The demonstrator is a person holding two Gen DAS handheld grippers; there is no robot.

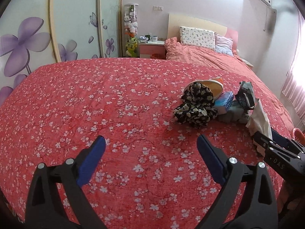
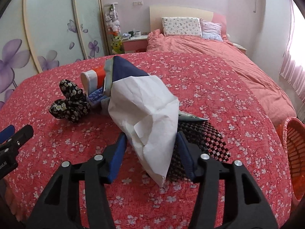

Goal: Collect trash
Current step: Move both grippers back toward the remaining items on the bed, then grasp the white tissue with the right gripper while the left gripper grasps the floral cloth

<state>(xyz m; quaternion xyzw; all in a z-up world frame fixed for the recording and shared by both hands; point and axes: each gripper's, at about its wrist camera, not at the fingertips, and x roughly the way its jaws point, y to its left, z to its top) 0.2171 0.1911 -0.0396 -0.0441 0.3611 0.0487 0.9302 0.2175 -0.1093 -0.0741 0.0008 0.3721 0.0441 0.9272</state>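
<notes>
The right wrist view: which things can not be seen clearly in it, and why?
- Dark blue item: the white tissue covers its near part.
- Black checkered piece: partly behind the tissue and a right gripper finger.
- Orange basket: cut off by the right edge.
- Bedside table items: too small.

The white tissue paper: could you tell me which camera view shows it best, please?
The right wrist view: the white tissue paper fills the centre, between the right gripper fingers. The left wrist view shows only a sliver near its right edge.

A red floral bedspread [image 1: 95,99] carries black floral cloth [image 1: 196,105], wrappers [image 1: 246,95].
</notes>
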